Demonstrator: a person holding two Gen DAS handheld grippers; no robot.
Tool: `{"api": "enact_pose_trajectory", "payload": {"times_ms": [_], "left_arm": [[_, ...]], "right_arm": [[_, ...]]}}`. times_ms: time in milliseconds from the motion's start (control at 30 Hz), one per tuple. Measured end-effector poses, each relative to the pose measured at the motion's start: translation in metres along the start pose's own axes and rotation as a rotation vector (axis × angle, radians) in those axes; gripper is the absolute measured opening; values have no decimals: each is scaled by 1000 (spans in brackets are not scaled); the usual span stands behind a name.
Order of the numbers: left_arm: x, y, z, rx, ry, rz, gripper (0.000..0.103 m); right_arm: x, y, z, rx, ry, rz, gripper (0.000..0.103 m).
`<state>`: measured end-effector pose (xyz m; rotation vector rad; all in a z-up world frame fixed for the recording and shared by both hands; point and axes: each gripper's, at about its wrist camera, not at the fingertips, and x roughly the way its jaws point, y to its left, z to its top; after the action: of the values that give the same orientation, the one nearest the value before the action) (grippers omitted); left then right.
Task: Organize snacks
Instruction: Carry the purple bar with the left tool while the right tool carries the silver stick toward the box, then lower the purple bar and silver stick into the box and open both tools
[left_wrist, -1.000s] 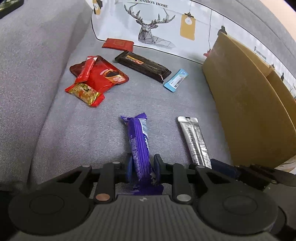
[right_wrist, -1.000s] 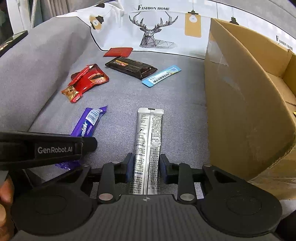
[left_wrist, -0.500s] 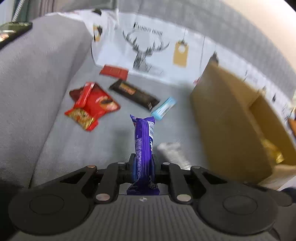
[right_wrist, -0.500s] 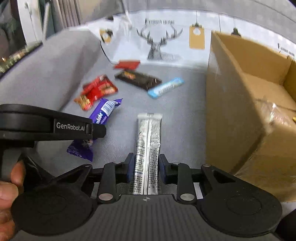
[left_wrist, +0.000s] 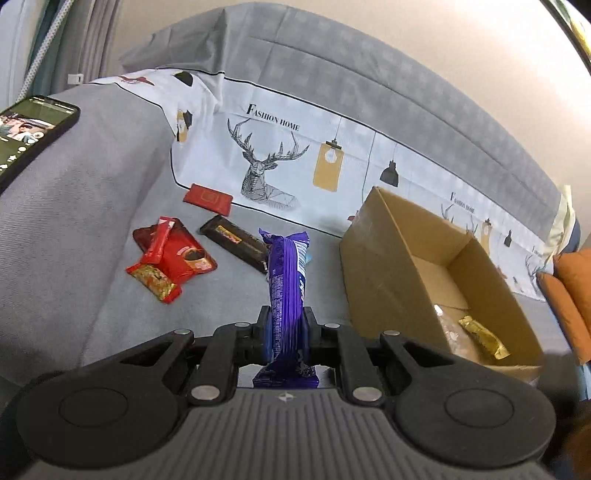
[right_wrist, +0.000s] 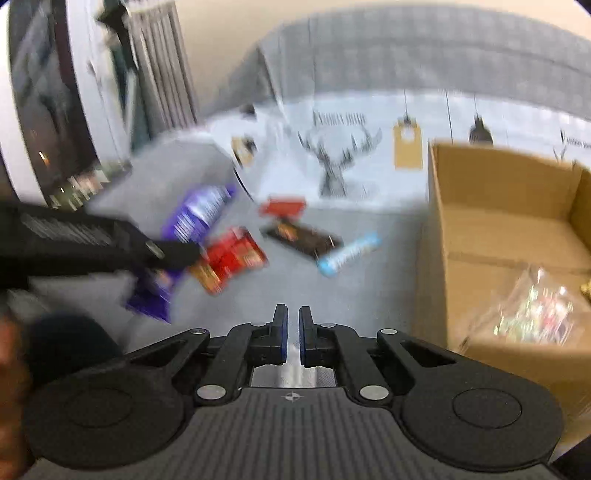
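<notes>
Both grippers had lifted: the left gripper (left_wrist: 286, 325) clamped the purple bar (left_wrist: 286, 280), the right gripper (right_wrist: 291, 332) pinched a silver sachet (right_wrist: 291, 363) beside the cardboard box (left_wrist: 388, 258).

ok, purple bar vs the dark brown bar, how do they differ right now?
Purple bar is pinched in the left claw; dark brown bar lies loose on the sofa. Purple wrapper has a white patch; the dark one an orange label. Both are long, wrapped, outside the box.
</notes>
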<state>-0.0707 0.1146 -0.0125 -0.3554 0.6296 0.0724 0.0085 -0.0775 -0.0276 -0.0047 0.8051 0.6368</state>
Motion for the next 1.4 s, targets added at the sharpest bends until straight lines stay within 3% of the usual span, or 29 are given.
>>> {"api": "enact_pose_trajectory", "payload": {"times_ms": [67, 100, 133, 200, 300, 333, 367, 433, 500, 633, 833, 933, 1100, 1200, 1400], "left_arm": [[-1, -3, 1, 33, -3, -14, 16], [-2, -3, 0, 52, -4, -22, 16], [-3, -3, -2, 64, -3, -29, 16], [-2, 2, -5, 57, 5, -30, 16], [1, 10, -7, 32, 17, -30, 16], [2, 11, -6, 26, 18, -30, 16], [3, 12, -6, 18, 18, -32, 16], [5, 15, -5, 3, 20, -38, 16], [6, 18, -5, -12, 19, -42, 16], [2, 20, -5, -16, 14, -54, 16], [-5, 16, -4, 20, 4, -64, 16], [-8, 8, -3, 61, 2, -71, 16], [-4, -14, 0, 102, 6, -69, 16], [-3, -29, 7, 130, -2, -84, 16], [5, -67, 28, 173, -14, -113, 16]], "right_arm": [[20, 6, -6, -23, 71, -42, 9], [24, 9, -8, -43, 88, -61, 20], [26, 15, -11, -59, 94, -69, 45], [31, 23, -15, -98, 121, -72, 67], [42, 30, -27, -124, 199, -75, 63], [45, 30, -30, -127, 229, -77, 51], [45, 31, -33, -135, 234, -78, 48], [47, 34, -30, -159, 225, -64, 31], [42, 35, -31, -180, 210, -65, 26], [16, 24, -18, -97, 97, -49, 24], [-51, 1, 17, 46, -178, 37, 24], [-78, -26, 30, 116, -293, 41, 24], [-93, -91, 36, 272, -374, -44, 24], [-95, -125, 33, 409, -420, -42, 24], [-89, -155, 38, 453, -474, -89, 24]]}}
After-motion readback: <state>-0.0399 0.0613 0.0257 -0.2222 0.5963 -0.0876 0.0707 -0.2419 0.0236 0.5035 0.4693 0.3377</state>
